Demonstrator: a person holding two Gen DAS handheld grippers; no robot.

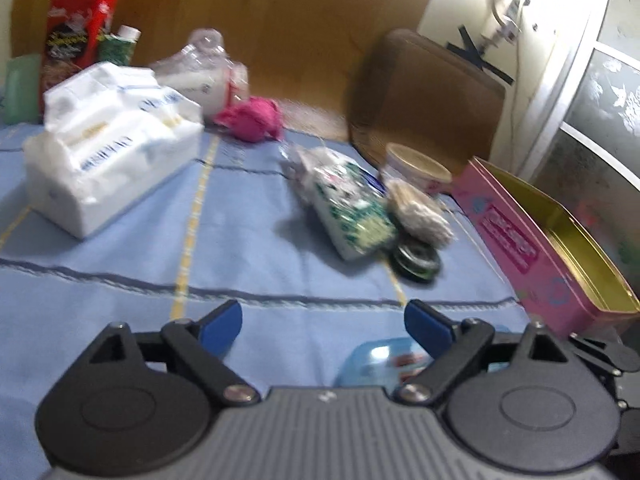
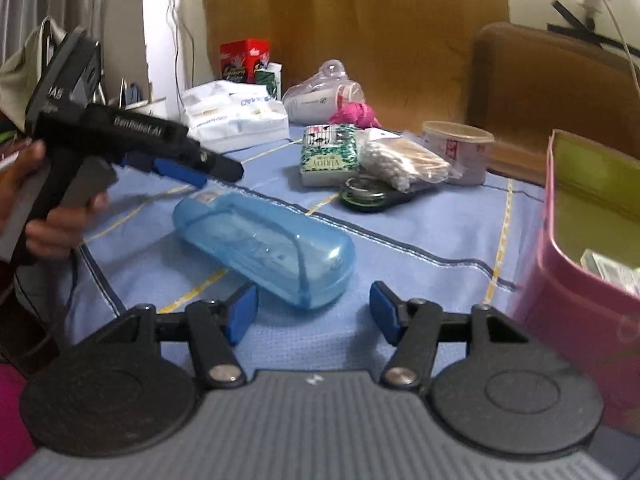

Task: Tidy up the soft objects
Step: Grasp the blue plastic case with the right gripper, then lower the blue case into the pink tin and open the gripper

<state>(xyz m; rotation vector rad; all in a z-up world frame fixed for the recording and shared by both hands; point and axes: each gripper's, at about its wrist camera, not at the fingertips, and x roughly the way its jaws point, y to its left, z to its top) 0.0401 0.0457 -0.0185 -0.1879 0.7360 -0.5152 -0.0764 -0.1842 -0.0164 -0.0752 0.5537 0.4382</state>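
Note:
My left gripper (image 1: 323,322) is open and empty above the blue cloth; it also shows in the right wrist view (image 2: 188,172), held by a hand at the left. My right gripper (image 2: 313,312) is open and empty, just in front of a blue plastic case (image 2: 264,246). A green-patterned tissue pack (image 1: 352,208) (image 2: 330,154) lies mid-table beside a bag of cotton swabs (image 1: 420,210) (image 2: 400,160). A white tissue package (image 1: 108,152) (image 2: 236,114) and a pink cloth ball (image 1: 252,118) (image 2: 356,114) lie farther back. An open pink tin (image 1: 516,236) (image 2: 568,276) stands at the right.
A dark round disc (image 1: 416,264) (image 2: 368,196) lies by the tissue pack. A lidded tub (image 1: 416,168) (image 2: 460,148), a clear plastic package (image 1: 204,76), a red box (image 1: 76,36) and a brown chair back (image 1: 424,100) stand at the back.

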